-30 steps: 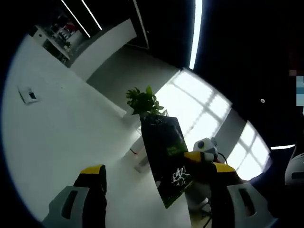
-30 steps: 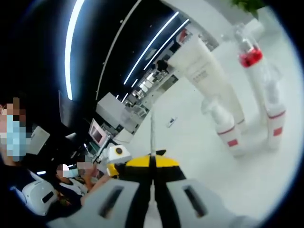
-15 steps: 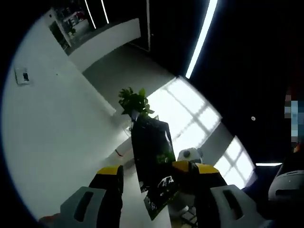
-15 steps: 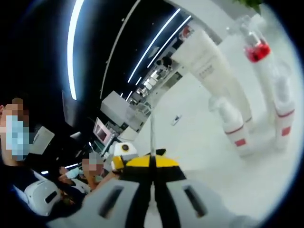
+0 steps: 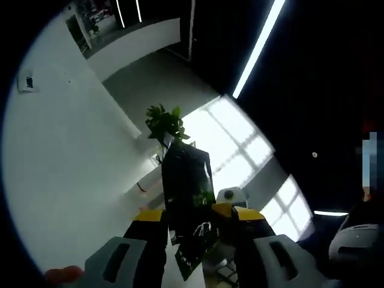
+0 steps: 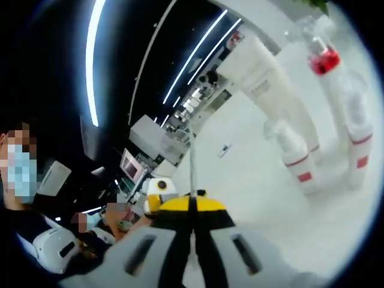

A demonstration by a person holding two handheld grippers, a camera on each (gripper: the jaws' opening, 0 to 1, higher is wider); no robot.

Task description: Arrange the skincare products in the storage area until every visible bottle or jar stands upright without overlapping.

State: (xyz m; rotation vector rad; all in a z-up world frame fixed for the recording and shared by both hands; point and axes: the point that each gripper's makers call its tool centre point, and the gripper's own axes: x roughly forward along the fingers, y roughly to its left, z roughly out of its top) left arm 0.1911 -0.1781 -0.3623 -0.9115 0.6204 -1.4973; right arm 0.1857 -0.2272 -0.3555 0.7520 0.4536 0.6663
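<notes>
In the left gripper view a dark, flat package with green print (image 5: 187, 180) stands tilted over the white table (image 5: 60, 156). My left gripper (image 5: 189, 214) is shut on its lower part, with a yellow-tipped jaw pressed on either side. In the right gripper view my right gripper (image 6: 193, 203) is shut on a thin pale flat item (image 6: 192, 171), seen edge-on and rising from between the tips. Beyond it stand a white tube (image 6: 267, 90), a tall clear bottle with a red collar (image 6: 329, 78), a small white bottle with a red band (image 6: 294, 157) and another banded bottle (image 6: 358, 141).
A potted green plant (image 5: 163, 123) stands behind the dark package. A small card (image 5: 27, 82) lies far off on the table, and a red thing (image 5: 63, 274) sits at the lower left edge. Several people (image 6: 24, 174) are at the right gripper view's left.
The left jaws have drawn in from wide apart until they press on the dark package. The right gripper has stayed shut and its view has hardly shifted.
</notes>
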